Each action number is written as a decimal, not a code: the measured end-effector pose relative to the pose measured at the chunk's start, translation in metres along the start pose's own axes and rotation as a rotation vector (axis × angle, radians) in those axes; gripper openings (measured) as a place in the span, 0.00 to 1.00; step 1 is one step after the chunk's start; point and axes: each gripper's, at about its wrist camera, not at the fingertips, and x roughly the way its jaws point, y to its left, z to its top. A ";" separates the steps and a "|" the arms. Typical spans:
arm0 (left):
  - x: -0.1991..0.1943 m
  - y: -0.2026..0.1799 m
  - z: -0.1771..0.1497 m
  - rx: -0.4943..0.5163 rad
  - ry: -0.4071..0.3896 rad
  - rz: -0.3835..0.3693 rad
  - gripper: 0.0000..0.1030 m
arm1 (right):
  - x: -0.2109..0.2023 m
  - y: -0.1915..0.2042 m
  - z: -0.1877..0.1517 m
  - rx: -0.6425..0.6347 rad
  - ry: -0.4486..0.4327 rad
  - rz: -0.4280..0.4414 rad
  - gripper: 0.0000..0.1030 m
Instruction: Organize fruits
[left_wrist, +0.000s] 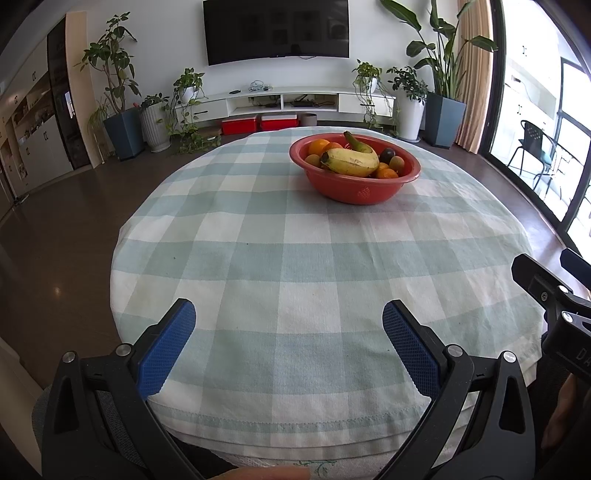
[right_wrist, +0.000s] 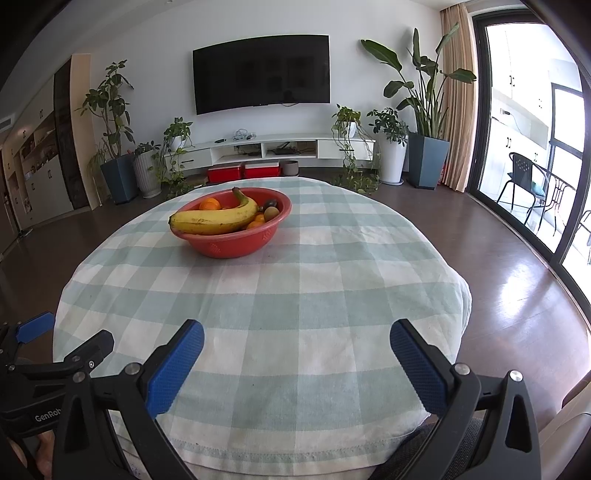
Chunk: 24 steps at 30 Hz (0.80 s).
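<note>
We hold both sets of jaws wide at the near tabletop (left_wrist: 295, 266) edge, ready for the far red bowl (right_wrist: 236, 243) of fruit

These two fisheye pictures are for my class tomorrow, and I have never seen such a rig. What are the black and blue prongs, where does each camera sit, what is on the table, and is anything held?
The prongs are hand-held grippers, one in each of a person's hands, not a robot arm. Each carries a wide-angle camera looking forward along its two fingers. One picture comes from the left gripper, the other from the right gripper. Both are open and hold nothing. On the checked tablecloth stands a red bowl holding a banana, oranges and small darker fruits. The fruit is untouched so far.
</note>
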 end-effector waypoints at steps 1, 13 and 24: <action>0.000 0.000 0.000 0.001 0.000 0.001 1.00 | 0.000 0.000 0.000 0.001 0.000 0.000 1.00; 0.000 0.001 0.000 0.000 0.001 -0.001 1.00 | -0.002 0.000 0.000 0.000 0.002 0.000 1.00; -0.001 0.001 0.000 -0.001 0.001 -0.001 1.00 | -0.003 0.000 0.002 0.000 0.003 -0.001 1.00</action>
